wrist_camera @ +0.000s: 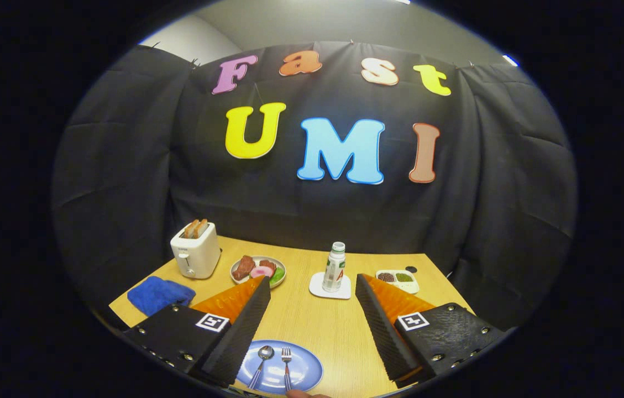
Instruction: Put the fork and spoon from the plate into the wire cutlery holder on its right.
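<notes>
Tongs [312,309] spread wide, empty, above the bench [317,326]; spoon [261,362] and fork [287,362] lie side by side on the blue plate [306,370] below. Drop straight over one handle.

The gripper [312,287] has two wedge-shaped fingers [248,326] with black ribbed inner pads and orange outer faces. Each finger is bolted to a black textured block studded with silver screws, and each block carries a small white square tag printed with a black pattern.
</notes>
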{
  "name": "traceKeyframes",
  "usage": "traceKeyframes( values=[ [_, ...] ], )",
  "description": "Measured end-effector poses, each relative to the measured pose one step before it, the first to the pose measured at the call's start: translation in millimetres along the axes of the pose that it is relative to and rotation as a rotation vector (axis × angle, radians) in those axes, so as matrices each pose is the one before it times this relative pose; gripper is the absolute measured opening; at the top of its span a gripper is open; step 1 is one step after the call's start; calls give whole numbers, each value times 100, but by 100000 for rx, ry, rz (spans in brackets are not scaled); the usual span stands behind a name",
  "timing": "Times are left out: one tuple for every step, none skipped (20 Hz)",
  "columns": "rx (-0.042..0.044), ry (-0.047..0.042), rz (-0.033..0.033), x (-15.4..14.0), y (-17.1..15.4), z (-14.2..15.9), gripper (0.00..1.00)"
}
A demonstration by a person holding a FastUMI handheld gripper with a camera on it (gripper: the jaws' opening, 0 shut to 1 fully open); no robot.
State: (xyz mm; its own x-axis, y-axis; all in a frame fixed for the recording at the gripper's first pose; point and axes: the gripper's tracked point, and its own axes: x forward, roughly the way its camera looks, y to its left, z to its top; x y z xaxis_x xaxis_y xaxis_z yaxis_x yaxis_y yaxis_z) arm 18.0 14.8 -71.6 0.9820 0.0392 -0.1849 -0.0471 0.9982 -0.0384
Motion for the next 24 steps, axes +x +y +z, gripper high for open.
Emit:
traceKeyframes(
  values=[
    [5,3436,471,167,56,-1092,95],
    [-616,3309,431,164,92,-1136,95],
    [-507,3143,374,243,62,-998,95],
    [-509,3425,826,291,161,-1070,95],
    [-545,3546,1102,291,269,-1149,95],
    [-798,4212,1179,351,212,-1199,95],
    [-1224,4574,970,413,269,-1281,95],
    [-1784,4790,598,422,158,-1319,95],
    [-2207,4873,120,380,182,-1359,95],
    [-1605,4137,869,301,193,-1058,95],
    [-1053,3564,958,388,314,-1048,95],
    [-797,3510,798,280,209,-879,95],
    [-109,2528,1120,404,345,-809,95],
    [-243,2422,813,277,203,-664,95],
    [-491,2659,680,375,115,-620,95],
    [-450,2036,719,347,155,-451,95],
    [-454,1933,515,358,216,-559,95],
    [-485,1951,776,276,139,-457,95],
    [-851,1060,261,342,108,-336,95],
    [-1701,1399,-113,229,12,-273,95],
    [-1823,1940,686,504,228,-505,95],
    [-1712,2655,816,496,276,-579,95],
    [-1605,3333,1303,612,341,-863,95],
    [-1346,4067,1028,588,268,-876,95]
  ],
)
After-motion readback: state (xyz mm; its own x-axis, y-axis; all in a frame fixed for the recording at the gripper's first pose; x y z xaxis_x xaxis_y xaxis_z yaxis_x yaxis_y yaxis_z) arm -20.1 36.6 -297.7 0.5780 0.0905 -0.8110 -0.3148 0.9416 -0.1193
